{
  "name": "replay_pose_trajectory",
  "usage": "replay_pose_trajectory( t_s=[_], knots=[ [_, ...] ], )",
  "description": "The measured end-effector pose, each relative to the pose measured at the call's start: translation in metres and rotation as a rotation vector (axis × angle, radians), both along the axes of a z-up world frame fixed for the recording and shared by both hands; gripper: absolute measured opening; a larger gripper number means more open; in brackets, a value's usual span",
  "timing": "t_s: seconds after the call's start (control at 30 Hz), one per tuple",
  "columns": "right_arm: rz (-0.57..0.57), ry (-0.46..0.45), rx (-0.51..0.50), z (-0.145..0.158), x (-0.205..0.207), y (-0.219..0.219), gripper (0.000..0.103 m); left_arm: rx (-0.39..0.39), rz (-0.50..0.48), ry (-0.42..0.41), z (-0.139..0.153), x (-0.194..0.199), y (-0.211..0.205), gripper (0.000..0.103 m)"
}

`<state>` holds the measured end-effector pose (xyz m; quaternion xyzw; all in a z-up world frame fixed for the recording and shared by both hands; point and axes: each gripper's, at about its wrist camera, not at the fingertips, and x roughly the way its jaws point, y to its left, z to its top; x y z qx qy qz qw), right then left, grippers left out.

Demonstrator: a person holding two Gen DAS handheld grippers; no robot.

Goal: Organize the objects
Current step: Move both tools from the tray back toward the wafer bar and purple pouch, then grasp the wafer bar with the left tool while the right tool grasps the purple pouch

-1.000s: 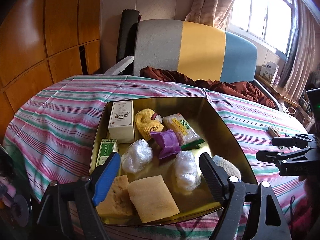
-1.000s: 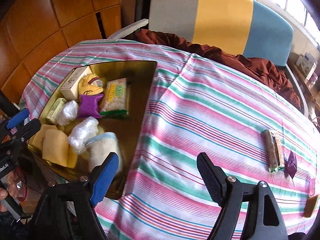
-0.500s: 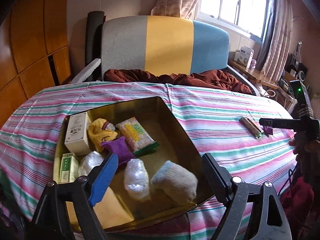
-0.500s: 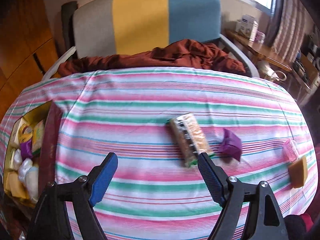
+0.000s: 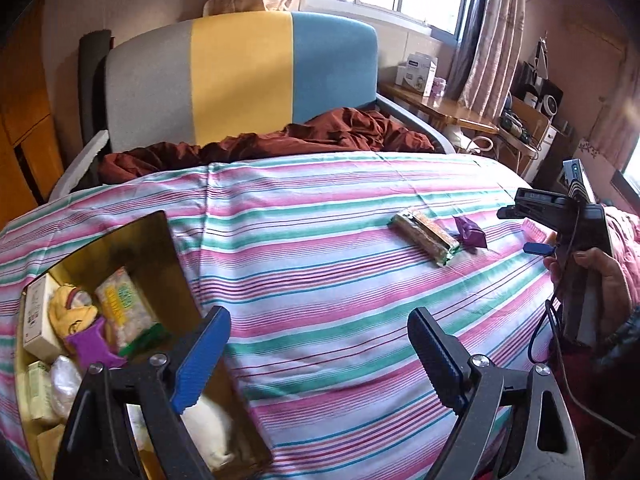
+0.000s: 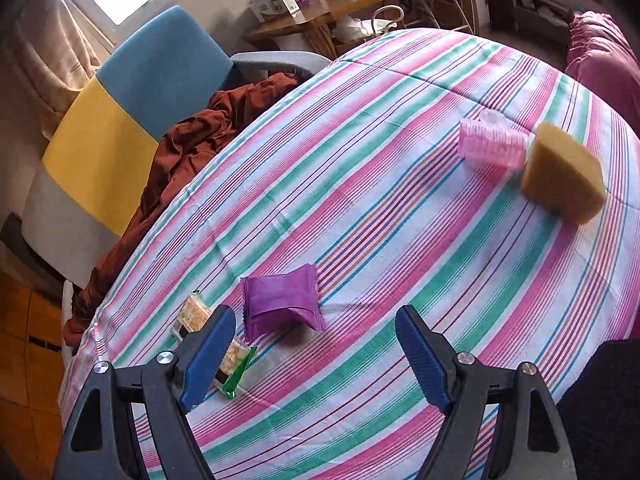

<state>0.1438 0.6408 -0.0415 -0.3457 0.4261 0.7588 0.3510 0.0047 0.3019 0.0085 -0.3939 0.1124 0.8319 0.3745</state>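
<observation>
Not much legible here. The white carton (image 5: pixel 416 73) on the wooden side table carries a dark blue band with printing, too small to make out. In the gold tin (image 5: pixel 160 248), the snack packet (image 5: pixel 124 312) has green characters on yellow, blurred past reading, and the white box (image 5: pixel 36 320) shows tiny unreadable print.
</observation>
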Motion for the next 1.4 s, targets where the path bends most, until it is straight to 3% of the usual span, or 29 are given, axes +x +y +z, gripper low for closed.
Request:
replay_pose_trajectory(
  t_s=[0.37, 0.8, 1.03, 1.1, 1.2, 1.23, 1.27, 1.33, 1.4],
  knots=[
    [-0.023, 0.088, -0.038, 0.004, 0.011, 0.004, 0.084, -0.049, -0.066, -0.170, -0.036, -0.017, 0.119, 0.091],
    [-0.015, 0.142, -0.108, -0.003, 0.013, 0.009, 0.084, -0.112, -0.044, -0.222, -0.070, -0.047, 0.237, 0.090],
    [0.003, 0.140, -0.115, -0.005, 0.011, 0.007, 0.084, -0.163, -0.005, -0.256, -0.098, -0.059, 0.270, 0.089],
    [0.003, 0.136, -0.118, -0.006, 0.011, 0.007, 0.084, -0.178, -0.017, -0.210, -0.100, -0.056, 0.273, 0.089],
    [0.005, 0.135, -0.127, -0.008, 0.011, 0.007, 0.084, -0.215, -0.040, -0.128, -0.099, -0.049, 0.265, 0.067],
    [0.007, 0.134, -0.129, -0.008, 0.011, 0.007, 0.084, -0.207, -0.045, -0.111, -0.098, -0.048, 0.257, 0.054],
    [0.009, 0.133, -0.128, -0.008, 0.011, 0.007, 0.084, -0.187, -0.047, -0.113, -0.097, -0.050, 0.248, 0.049],
    [0.009, 0.124, -0.126, -0.008, 0.010, 0.007, 0.084, -0.151, -0.053, -0.131, -0.097, -0.051, 0.227, 0.048],
    [0.008, 0.119, -0.133, -0.009, 0.009, 0.008, 0.084, -0.160, -0.090, -0.089, -0.097, -0.041, 0.209, 0.048]
  ],
)
